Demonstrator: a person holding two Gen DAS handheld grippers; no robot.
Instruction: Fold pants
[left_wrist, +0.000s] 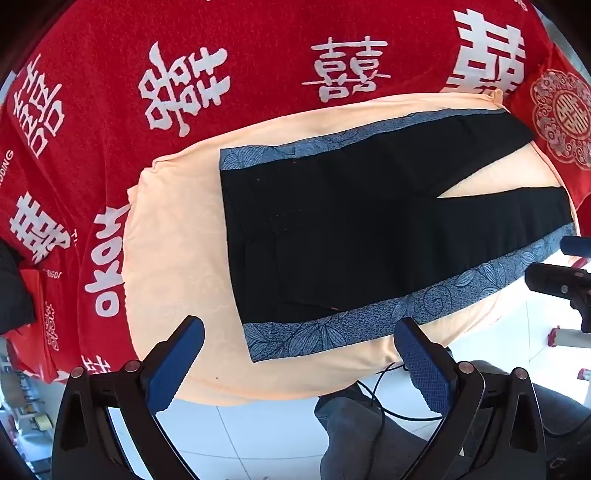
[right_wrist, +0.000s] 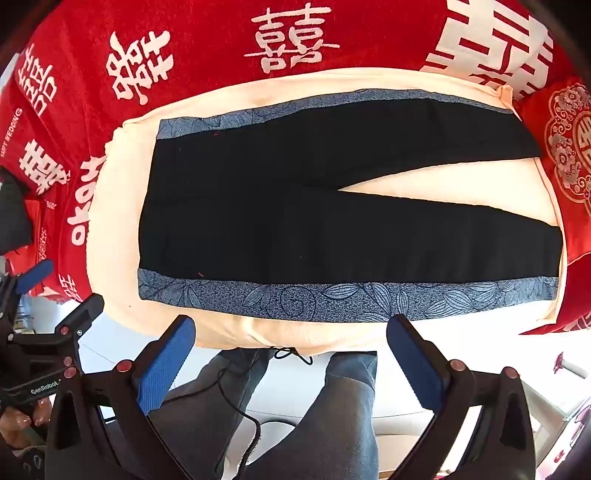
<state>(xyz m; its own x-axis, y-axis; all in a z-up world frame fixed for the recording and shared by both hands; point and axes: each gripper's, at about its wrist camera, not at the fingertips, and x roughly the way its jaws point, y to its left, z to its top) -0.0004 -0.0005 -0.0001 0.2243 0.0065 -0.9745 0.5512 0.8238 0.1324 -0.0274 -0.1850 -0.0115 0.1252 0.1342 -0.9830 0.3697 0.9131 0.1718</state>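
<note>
Black pants (left_wrist: 351, 236) with blue leaf-patterned side stripes lie flat and spread on a peach cloth (left_wrist: 177, 251), waistband to the left, legs to the right in a narrow V. They also show in the right wrist view (right_wrist: 295, 221). My left gripper (left_wrist: 299, 332) is open and empty, hovering at the near edge by the waistband corner. My right gripper (right_wrist: 291, 328) is open and empty, just off the near stripe (right_wrist: 332, 299) at mid-length. The right gripper shows at the right edge of the left wrist view (left_wrist: 561, 273); the left one shows at the left edge of the right wrist view (right_wrist: 40, 295).
The peach cloth (right_wrist: 110, 221) lies on a red blanket (left_wrist: 258, 55) with white characters. A red cushion (left_wrist: 561, 118) sits past the leg ends. Below the near edge are the person's jeans-clad legs (right_wrist: 332, 406), a black cable (right_wrist: 236, 398) and white floor tiles.
</note>
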